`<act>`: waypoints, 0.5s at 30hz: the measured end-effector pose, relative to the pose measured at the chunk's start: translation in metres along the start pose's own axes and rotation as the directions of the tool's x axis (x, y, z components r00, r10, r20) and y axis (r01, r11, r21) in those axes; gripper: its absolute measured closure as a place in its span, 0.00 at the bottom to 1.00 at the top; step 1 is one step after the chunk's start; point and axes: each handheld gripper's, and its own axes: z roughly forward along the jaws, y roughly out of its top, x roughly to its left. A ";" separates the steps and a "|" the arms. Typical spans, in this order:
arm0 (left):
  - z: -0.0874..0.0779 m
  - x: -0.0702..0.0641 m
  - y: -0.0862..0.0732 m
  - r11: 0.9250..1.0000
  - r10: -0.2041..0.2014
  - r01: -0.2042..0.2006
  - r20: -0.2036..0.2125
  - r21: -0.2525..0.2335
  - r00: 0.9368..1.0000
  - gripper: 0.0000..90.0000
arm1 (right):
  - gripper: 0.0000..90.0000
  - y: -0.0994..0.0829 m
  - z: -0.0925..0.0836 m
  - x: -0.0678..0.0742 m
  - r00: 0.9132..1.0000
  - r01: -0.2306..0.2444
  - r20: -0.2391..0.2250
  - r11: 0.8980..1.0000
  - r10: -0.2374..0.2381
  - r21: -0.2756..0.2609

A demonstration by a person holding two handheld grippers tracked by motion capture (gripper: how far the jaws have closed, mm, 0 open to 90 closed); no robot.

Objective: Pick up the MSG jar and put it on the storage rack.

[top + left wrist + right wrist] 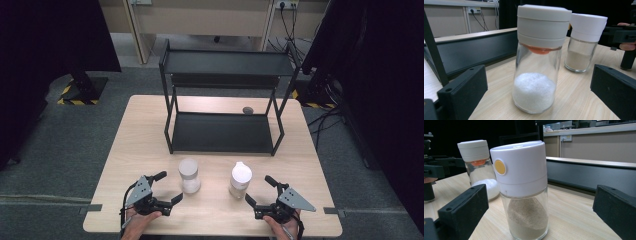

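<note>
High view: my left gripper (169,188) and right gripper (260,191), both spread wide, rest on the table (130,150) near the salt jar (189,175) and the powder jar (240,180), before a black rack (223,132).

Left gripper view: salt jar (537,60) stands between my jaws, untouched; no label.

Right gripper view: powder jar (524,187) likewise, its only marking a blank yellow dot (499,167).

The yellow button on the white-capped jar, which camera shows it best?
The right gripper view: the yellow button faces that camera, on the white cap. The left gripper view shows a sliver of it at the cap's edge; the high view shows the cap's top.
</note>
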 end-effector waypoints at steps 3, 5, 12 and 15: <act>0.001 0.001 0.000 1.000 -0.002 0.002 0.001 0.003 1.000 0.00 | 0.00 -0.001 -0.001 0.000 1.000 -0.003 0.000 1.000 0.003 -0.006; 0.001 0.000 0.000 1.000 0.003 -0.003 0.000 0.004 1.000 0.00 | 0.00 -0.001 -0.001 -0.001 1.000 -0.008 -0.002 1.000 0.008 -0.008; 0.000 0.000 -0.001 1.000 -0.002 0.002 -0.007 0.003 1.000 0.00 | 0.00 -0.001 0.000 0.000 1.000 -0.009 -0.001 1.000 0.009 -0.006; 0.000 0.000 -0.002 1.000 -0.007 0.007 -0.006 -0.001 1.000 0.00 | 0.00 -0.001 -0.001 0.000 1.000 -0.010 0.003 1.000 0.010 -0.012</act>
